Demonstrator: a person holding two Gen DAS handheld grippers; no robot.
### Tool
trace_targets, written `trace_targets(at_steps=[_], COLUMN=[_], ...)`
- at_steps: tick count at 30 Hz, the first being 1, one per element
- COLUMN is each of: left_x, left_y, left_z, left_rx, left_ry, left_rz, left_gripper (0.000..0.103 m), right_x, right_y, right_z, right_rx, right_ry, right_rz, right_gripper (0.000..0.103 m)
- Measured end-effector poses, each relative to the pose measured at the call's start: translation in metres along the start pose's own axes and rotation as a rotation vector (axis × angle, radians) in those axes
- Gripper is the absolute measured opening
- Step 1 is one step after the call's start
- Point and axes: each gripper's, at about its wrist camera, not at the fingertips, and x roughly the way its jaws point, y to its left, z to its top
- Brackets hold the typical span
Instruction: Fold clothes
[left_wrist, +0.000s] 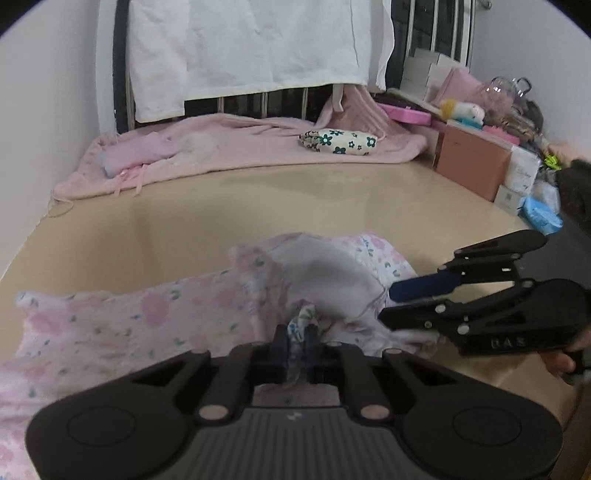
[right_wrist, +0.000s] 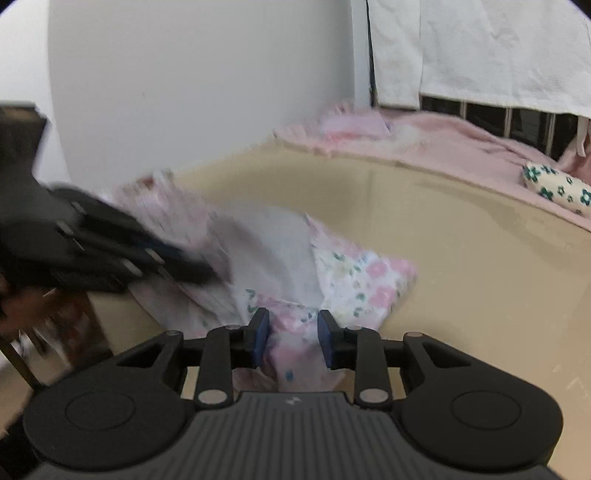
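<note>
A pink floral garment (left_wrist: 110, 317) with a pale lilac inside lies crumpled on the beige surface (left_wrist: 295, 199). In the left wrist view my left gripper (left_wrist: 301, 334) is shut on a bunched fold of it. My right gripper (left_wrist: 386, 304) reaches in from the right, its jaws apart at the cloth's edge. In the right wrist view the right gripper (right_wrist: 291, 332) stands open over the garment (right_wrist: 362, 280). Pink cloth lies between its blue pads (right_wrist: 260, 332), which do not press on it. The left gripper (right_wrist: 207, 273) is a blur at the left, on the cloth.
A pink blanket (left_wrist: 240, 147) and a small flowered bundle (left_wrist: 338, 142) lie at the back. Boxes and clutter (left_wrist: 476, 162) crowd the right edge. A white sheet (left_wrist: 240, 48) hangs over dark rails. A white wall (right_wrist: 184, 92) bounds the left side.
</note>
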Motion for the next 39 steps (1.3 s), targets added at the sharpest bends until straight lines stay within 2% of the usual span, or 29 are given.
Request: trace_targets(at_steps=[5,8,10,12,14,16,19,21,23,25,26,27,28,31,33,34,35,39], left_x=[-0.014,-0.025,-0.036,-0.048,-0.056,-0.052,-0.035,-0.018,-0.002,0.012,0.018,0.024,0.029,0.030,0.033,0.034,0.036,0.031], left_y=[0.014,0.018,0.021,0.025,0.027,0.032,0.040,0.041,0.034,0.026,0.023,0.020,0.020,0.036,0.055,0.065,0.072,0.080], left_z=[-0.013,-0.014,-0.012,-0.010,-0.006,0.005,0.021,0.029,0.030,0.027,0.024,0.021,0.017,0.006,0.004,0.004,0.005,0.010], left_rx=[-0.001,0.002,0.004,0.004,-0.002,-0.062,-0.183,-0.243,-0.228,-0.194,-0.181,-0.168,-0.177,-0.278,-0.385,-0.440,-0.474,-0.472], left_ry=[0.003,-0.012,-0.053,-0.109,-0.176,-0.202,-0.205,-0.184,-0.150,-0.108,-0.087,-0.066,-0.044,-0.046,-0.021,-0.006,0.011,0.034], left_rz=[-0.009,-0.023,-0.080,-0.144,-0.198,-0.182,-0.120,-0.080,-0.044,-0.012,-0.001,0.011,0.009,-0.044,-0.133,-0.179,-0.207,-0.219], left_gripper=[0.007,0.014,0.033,0.042,0.043,0.045,0.044,0.044,0.043,0.042,0.039,0.031,0.022,0.019,0.018,0.017,0.017,0.020], right_x=[-0.004,-0.011,-0.017,-0.025,-0.014,0.000,0.028,0.042,0.042,0.039,0.035,0.028,0.019,-0.014,-0.026,-0.028,-0.024,0.004], right_y=[0.004,0.001,-0.002,-0.006,-0.001,0.006,0.022,0.038,0.045,0.042,0.039,0.037,0.032,0.016,0.020,0.027,0.038,0.074], right_z=[-0.005,-0.001,0.004,0.012,0.021,0.031,0.038,0.032,0.024,0.022,0.021,0.021,0.021,0.019,0.018,0.019,0.018,0.015], right_rx=[-0.017,0.003,0.026,0.064,0.061,0.051,-0.025,-0.124,-0.168,-0.142,-0.126,-0.111,-0.083,-0.010,-0.058,-0.097,-0.154,-0.322], right_ry=[-0.003,-0.019,-0.044,-0.093,-0.092,-0.081,-0.033,0.024,0.019,0.026,0.028,0.019,-0.006,-0.097,-0.143,-0.145,-0.133,-0.071], right_rz=[0.009,0.032,0.052,0.077,0.068,0.052,0.050,0.065,0.047,0.060,0.064,0.066,0.077,0.141,0.190,0.199,0.204,0.160], right_gripper=[0.031,0.034,0.034,0.034,0.034,0.032,0.021,0.021,0.021,0.021,0.022,0.023,0.024,0.027,0.041,0.055,0.060,0.060])
